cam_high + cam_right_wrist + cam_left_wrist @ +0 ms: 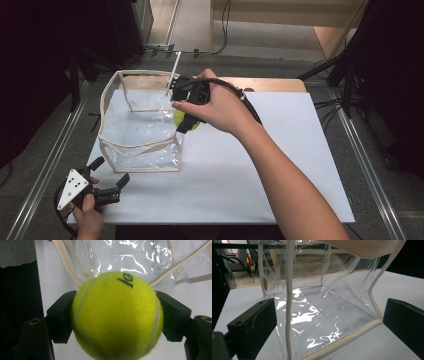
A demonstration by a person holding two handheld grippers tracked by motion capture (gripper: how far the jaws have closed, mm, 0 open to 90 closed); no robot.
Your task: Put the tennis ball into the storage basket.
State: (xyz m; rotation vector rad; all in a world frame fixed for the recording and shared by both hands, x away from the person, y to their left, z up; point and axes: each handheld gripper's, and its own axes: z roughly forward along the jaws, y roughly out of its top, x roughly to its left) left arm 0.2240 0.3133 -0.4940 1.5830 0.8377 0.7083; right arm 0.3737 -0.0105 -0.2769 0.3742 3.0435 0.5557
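- The right gripper [117, 312] is squeezing a yellow-green tennis ball [117, 315] between its two black jaws.
- In the high view, the tennis ball [179, 118] is up in the air, right at the near right top edge of the clear plastic bag [140, 127].
- The clear plastic bag stands open on the worktop [250, 165], which has a white sheet over it. The bag has cream cloth edges.
- A white strap stands up from the far side of the bag, just beside the right hand [217, 107].
- The left gripper [102, 187] sits low on the worktop, just in front of the near left corner of the bag. Its jaws are spread apart and hold nothing.
- In the left gripper view, the bag's near bottom corner [329, 340] lies between the two spread jaws, but they are not touching it.
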